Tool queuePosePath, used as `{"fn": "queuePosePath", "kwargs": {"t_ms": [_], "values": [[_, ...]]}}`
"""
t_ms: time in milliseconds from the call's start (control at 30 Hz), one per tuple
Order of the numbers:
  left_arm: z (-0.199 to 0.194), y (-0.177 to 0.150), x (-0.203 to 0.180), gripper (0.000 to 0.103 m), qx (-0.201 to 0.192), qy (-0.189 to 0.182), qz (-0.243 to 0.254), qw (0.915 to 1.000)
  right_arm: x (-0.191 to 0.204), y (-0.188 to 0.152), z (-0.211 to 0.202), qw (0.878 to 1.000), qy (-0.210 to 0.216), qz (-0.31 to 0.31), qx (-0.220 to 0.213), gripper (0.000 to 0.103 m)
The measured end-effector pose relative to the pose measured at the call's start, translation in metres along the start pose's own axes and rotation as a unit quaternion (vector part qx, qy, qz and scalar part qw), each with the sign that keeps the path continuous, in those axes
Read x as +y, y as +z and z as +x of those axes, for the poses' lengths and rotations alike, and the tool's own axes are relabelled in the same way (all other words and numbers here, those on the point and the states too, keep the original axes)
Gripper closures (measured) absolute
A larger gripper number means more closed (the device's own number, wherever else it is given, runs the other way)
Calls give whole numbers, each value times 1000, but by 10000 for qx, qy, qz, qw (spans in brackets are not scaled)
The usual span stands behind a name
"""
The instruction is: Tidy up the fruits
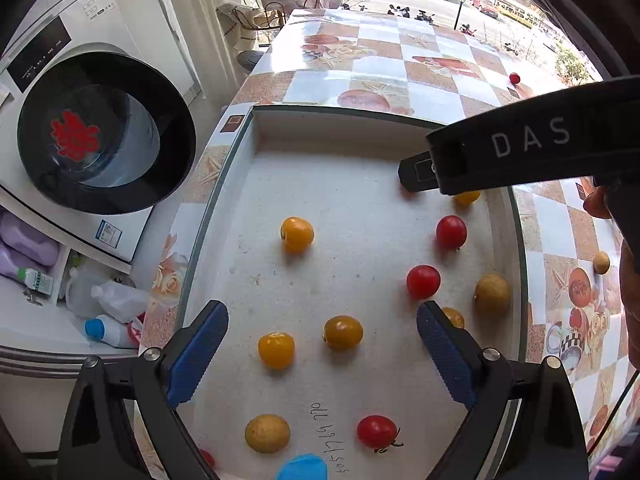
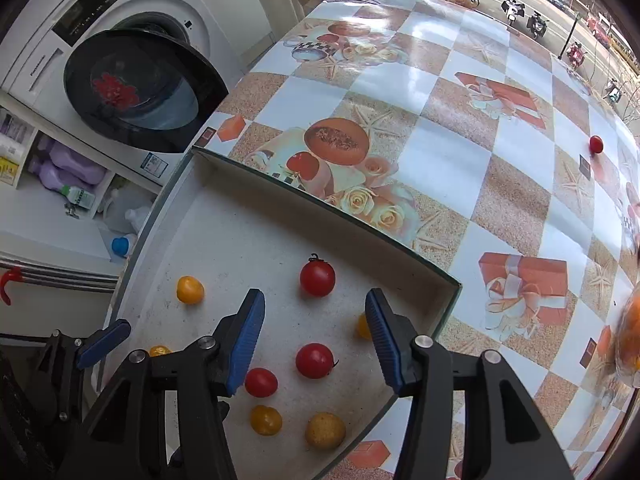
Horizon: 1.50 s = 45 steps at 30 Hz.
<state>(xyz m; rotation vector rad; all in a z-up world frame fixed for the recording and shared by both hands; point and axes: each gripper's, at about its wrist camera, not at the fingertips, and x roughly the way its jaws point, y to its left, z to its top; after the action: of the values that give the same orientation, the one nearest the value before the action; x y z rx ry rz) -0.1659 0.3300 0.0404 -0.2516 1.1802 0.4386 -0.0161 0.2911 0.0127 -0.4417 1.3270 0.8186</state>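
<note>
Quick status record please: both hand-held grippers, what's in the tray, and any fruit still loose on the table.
left hand-held gripper: open, over the tray, nothing gripped
right hand-held gripper: open, over the tray, nothing gripped
tray: shallow, pale, holds scattered red tomatoes, yellow tomatoes and brownish round fruits, unsorted
between left fingers: yellow tomato, lying free
between right fingers: red tomato, lying free
outside tray: stray red tomato on the tablecloth

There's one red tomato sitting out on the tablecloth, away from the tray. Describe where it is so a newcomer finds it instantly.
Start at the white tray near the washing machine, then look across the checkered tablecloth toward the window side. A lone red tomato sits there on the cloth. It alone is red, outside the tray, with nothing close by.
</note>
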Motion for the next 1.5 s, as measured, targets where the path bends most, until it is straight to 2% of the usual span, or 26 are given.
{"fn": "queuePosePath", "kwargs": {"t_ms": [33, 200, 467, 700, 867, 1500], "values": [[-2, -2, 1, 7, 25, 11, -20, 10000, 2, -2, -5, 10000, 5, -7, -50, 21], [-15, -14, 4, 7, 122, 61, -111, 9998, 10, -18, -24, 9999, -70, -45, -120, 20], [-20, -31, 13, 6, 246, 188, -327, 9990, 21, -42, -41, 9988, -411, -185, -179, 1], [-25, -36, 10, 6, 367, 318, -372, 9981, 20, -49, -48, 9984, -518, -125, -214, 1], [-27, -37, 10, 6, 421, 204, -468, 9978, 19, -53, -53, 9982, -531, -118, -246, 1], [-34, -37, -4, 6, 365, 276, -230, 9987, 20, -57, -57, 9979, -572, -115, -280, 1]]}}
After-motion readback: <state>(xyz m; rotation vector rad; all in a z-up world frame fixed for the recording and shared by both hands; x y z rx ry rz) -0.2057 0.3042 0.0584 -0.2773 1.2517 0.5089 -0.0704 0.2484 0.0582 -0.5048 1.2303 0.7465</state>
